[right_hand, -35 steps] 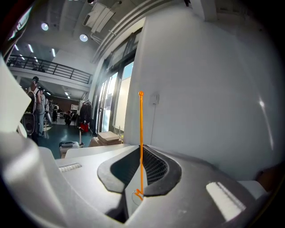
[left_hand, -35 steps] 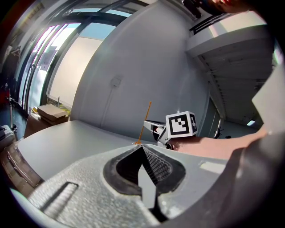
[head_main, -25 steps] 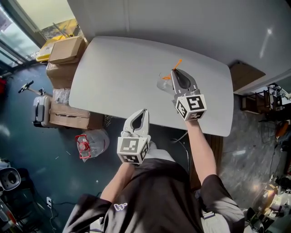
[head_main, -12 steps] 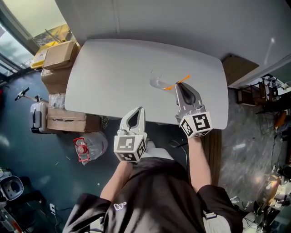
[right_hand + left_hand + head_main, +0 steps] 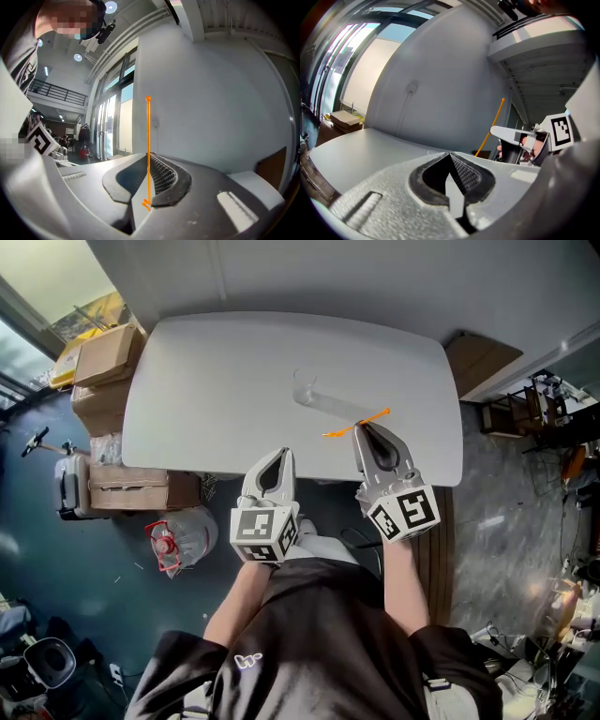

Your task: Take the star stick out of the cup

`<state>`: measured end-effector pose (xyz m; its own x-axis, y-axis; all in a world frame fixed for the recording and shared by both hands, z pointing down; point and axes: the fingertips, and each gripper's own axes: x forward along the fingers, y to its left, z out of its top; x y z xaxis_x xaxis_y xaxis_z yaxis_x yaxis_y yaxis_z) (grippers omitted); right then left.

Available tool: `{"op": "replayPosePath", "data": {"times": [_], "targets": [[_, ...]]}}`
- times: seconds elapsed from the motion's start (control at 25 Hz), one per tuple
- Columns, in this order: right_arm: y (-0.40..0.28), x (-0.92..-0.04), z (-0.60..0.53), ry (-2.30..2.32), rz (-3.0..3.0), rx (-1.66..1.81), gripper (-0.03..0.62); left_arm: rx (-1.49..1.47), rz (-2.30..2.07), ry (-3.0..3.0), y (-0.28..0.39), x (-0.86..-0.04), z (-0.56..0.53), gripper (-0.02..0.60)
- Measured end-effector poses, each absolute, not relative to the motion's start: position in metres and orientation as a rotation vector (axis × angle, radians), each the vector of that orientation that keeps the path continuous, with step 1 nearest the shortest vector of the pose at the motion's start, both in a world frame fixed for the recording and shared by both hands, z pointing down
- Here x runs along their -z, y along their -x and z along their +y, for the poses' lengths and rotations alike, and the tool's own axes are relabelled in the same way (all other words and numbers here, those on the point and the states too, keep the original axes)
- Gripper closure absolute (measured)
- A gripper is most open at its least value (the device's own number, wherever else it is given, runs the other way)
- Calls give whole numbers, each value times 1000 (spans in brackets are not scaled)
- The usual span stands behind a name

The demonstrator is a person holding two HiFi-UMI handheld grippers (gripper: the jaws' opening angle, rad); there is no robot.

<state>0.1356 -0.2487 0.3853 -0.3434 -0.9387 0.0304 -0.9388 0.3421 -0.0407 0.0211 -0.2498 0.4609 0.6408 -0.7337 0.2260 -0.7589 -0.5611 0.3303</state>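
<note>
An orange star stick [image 5: 357, 423] is pinched in my right gripper [image 5: 362, 429], which is shut on it over the near edge of the grey table [image 5: 206, 381]. In the right gripper view the star stick [image 5: 148, 140] runs straight up out of the closed jaws of the right gripper [image 5: 147, 157]. The clear cup [image 5: 305, 388] sits on the table to the upper left of the stick, apart from it. My left gripper [image 5: 280, 457] hovers at the near edge, shut and holding nothing. In the left gripper view, the left gripper [image 5: 450, 157] sees the stick [image 5: 490, 131] to its right.
Cardboard boxes [image 5: 101, 354] are stacked on the floor left of the table, with a bagged red object [image 5: 172, 540] nearby. A brown wooden panel [image 5: 480, 360] lies past the table's right end. A white wall rises behind the table.
My right gripper has drawn back toward the near edge with the stick, which has come out of the cup. The left gripper stays about where it was.
</note>
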Motion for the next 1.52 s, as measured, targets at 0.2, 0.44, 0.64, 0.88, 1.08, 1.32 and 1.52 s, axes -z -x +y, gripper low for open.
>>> {"op": "replayPosePath", "data": {"times": [0.2, 0.44, 0.64, 0.88, 1.08, 1.32, 1.52], "targets": [[-130, -384, -230, -1789, -2578, -95, 576, -95, -1178, -2472, -24, -461, -244, 580], [-123, -387, -221, -1763, -2583, -108, 576, -93, -1197, -2467, -24, -458, -236, 580], [-122, -403, -213, -1738, -2573, -175, 576, -88, -1232, -2473, -22, -456, -231, 580], [-119, -421, -203, -1710, -2548, -244, 576, -84, -1255, -2484, -22, -453, -224, 580], [-120, -422, -200, -1725, -2563, -293, 576, -83, -1264, -2492, -23, -449, -220, 580], [-119, -427, -195, -1702, -2566, -282, 576, -81, -1271, -2494, -22, -448, -216, 580], [-116, -424, -195, -1714, -2569, -305, 576, -81, -1274, -2492, -19, -447, -213, 580]]}}
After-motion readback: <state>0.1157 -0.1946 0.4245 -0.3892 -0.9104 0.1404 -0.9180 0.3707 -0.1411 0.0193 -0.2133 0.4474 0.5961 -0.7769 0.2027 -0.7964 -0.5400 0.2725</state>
